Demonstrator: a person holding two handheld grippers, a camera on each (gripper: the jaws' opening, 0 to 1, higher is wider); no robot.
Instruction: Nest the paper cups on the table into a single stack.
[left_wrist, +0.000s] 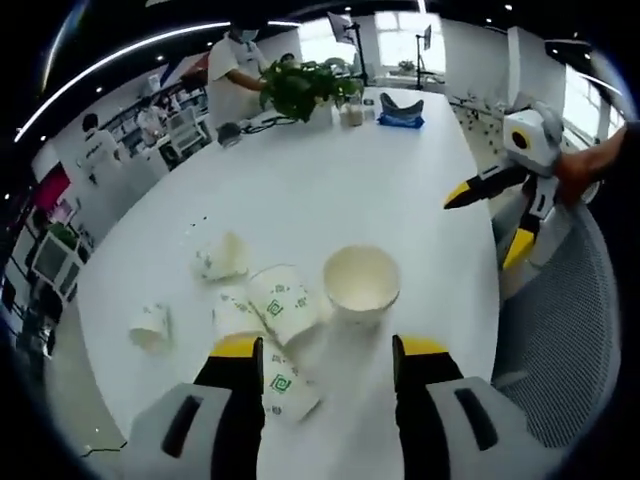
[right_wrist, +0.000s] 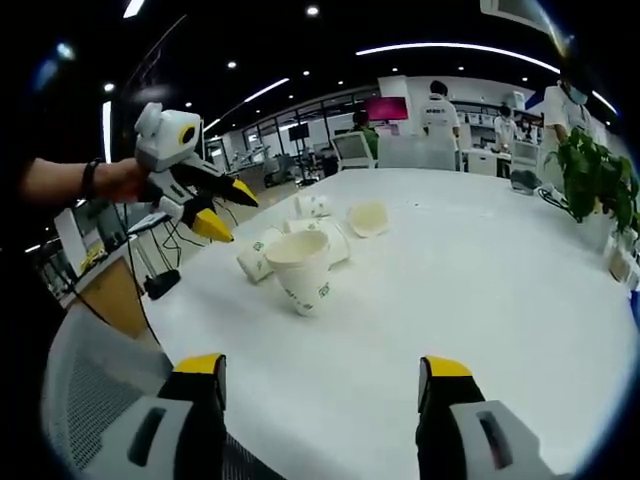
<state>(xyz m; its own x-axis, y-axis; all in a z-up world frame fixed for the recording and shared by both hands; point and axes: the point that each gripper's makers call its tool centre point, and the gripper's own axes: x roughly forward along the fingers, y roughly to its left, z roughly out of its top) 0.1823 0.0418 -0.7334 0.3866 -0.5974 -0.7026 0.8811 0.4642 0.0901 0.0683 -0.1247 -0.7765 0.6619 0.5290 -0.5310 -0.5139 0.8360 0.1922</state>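
Note:
Several white paper cups with green print sit in a loose cluster on the white table (left_wrist: 300, 170). One cup (left_wrist: 361, 283) stands upright with its mouth up, just beyond my left gripper (left_wrist: 328, 350), which is open and holds nothing. Others lie on their sides: one (left_wrist: 285, 303) beside the upright cup, one (left_wrist: 285, 385) by the left jaw, a crumpled one (left_wrist: 222, 258) and a small one (left_wrist: 150, 325) further left. My right gripper (right_wrist: 322, 368) is open and empty, well short of the upright cup (right_wrist: 302, 268). Tipped cups (right_wrist: 368, 218) lie behind it.
A potted plant (left_wrist: 300, 85) and a blue object (left_wrist: 400, 118) stand at the table's far end, with people beyond. A grey mesh chair (left_wrist: 570, 330) sits at the table's edge. The right gripper (left_wrist: 487, 225) hovers off that edge; the left gripper (right_wrist: 232, 212) hangs over the cups.

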